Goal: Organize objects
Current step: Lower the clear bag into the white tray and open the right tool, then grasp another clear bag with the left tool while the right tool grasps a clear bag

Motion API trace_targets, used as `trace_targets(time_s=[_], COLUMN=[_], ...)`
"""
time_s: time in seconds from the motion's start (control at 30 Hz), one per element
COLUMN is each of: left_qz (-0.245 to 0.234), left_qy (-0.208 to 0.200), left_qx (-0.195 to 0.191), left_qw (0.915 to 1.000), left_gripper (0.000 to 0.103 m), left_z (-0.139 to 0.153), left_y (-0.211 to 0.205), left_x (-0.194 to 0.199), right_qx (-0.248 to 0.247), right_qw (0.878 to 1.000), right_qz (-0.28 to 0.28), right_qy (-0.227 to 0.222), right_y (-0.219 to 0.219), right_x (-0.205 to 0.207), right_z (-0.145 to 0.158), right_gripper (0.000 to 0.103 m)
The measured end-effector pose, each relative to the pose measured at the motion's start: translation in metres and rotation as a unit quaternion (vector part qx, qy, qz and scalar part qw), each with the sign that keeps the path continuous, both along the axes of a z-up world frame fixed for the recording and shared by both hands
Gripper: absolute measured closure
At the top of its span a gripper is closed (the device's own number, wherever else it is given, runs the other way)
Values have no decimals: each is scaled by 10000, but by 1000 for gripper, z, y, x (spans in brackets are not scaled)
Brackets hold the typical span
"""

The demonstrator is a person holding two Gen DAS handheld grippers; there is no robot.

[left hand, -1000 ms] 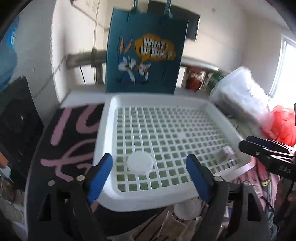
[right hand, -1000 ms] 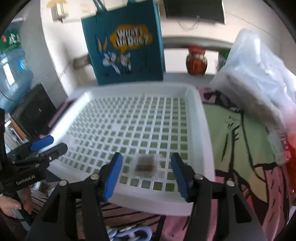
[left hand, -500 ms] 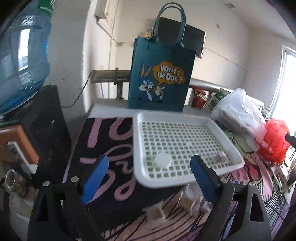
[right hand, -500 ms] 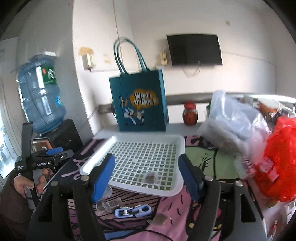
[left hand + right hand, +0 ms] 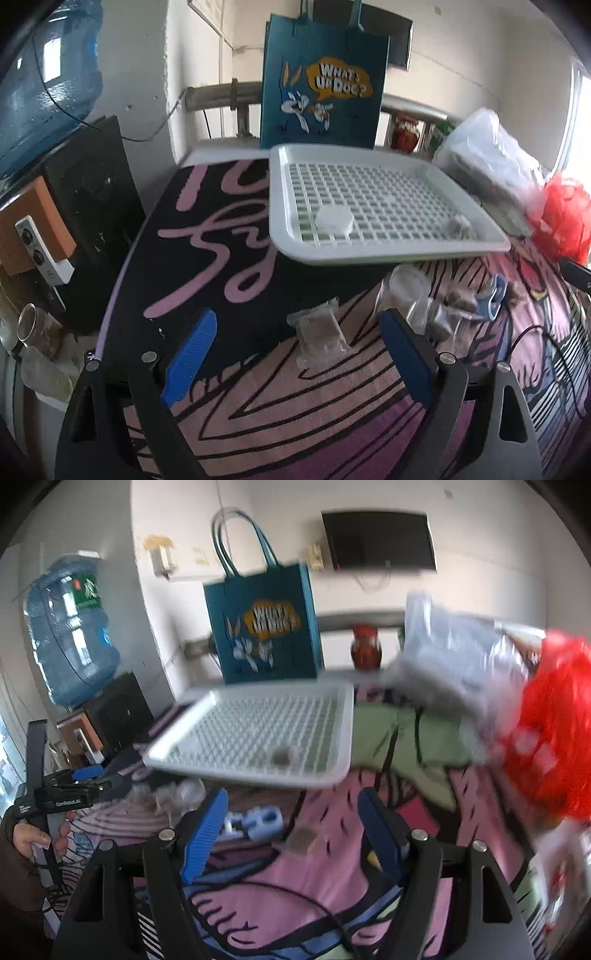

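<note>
Both tools have pulled back from the white tray [image 5: 291, 236], and we hold the left tool [image 5: 295, 363] and right tool [image 5: 291, 834] wide apart, gripping nothing.

Left wrist view looks forward and downward between its own blue fingers, close above the worktop [image 5: 229, 435]. Right wrist view does likewise from further right, blurred. Both share the white tray [image 5: 284, 206] [image 5: 343, 734] and blue bag [image 5: 321, 85] [image 5: 266, 627] toward 12 o'clock.
</note>
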State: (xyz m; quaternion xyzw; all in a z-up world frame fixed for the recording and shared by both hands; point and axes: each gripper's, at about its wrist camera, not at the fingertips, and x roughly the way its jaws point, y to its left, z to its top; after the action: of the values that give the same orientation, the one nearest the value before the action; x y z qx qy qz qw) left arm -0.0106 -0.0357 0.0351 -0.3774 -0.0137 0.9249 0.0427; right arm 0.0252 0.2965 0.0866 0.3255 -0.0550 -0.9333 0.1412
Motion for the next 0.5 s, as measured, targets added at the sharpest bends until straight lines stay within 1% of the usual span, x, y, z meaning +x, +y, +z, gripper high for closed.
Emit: trace_targets(time_s=[0.13,0.27,0.33,0.37,0.43,0.5], left_qz=[41,71,56,47,-6,-39], left_qy=[-96,-167,-202,-265,-388,-565], left_qx=[-84,-136,-168,-193,-160,-140], left_qw=[9999,9997,9996,9995,9991,9983], left_gripper=[13,13,13,14,23,41], left_z=[-7,-13,-16,-18,-22,-27], left_y=[4,6,8,9,10,11], left_x=[-7,-14,-16,-18,-22,-26], right_qx=[2,80,168,230,343,351], right_qw=[9990,9974,9969,9967,9959,9949], right_qz=[5,-6,-32,-51,-67,-54], right_qy=[-458,-712,-774,-776,-830,-948], right_y=[-5,-10,-13,-14,-16,-16], right_x=[-12,-21,-25,-26,-29,-33], right_z=[-25,-39,-44,-45,-49,-53], right_gripper=[30,30,30,31,39,49])
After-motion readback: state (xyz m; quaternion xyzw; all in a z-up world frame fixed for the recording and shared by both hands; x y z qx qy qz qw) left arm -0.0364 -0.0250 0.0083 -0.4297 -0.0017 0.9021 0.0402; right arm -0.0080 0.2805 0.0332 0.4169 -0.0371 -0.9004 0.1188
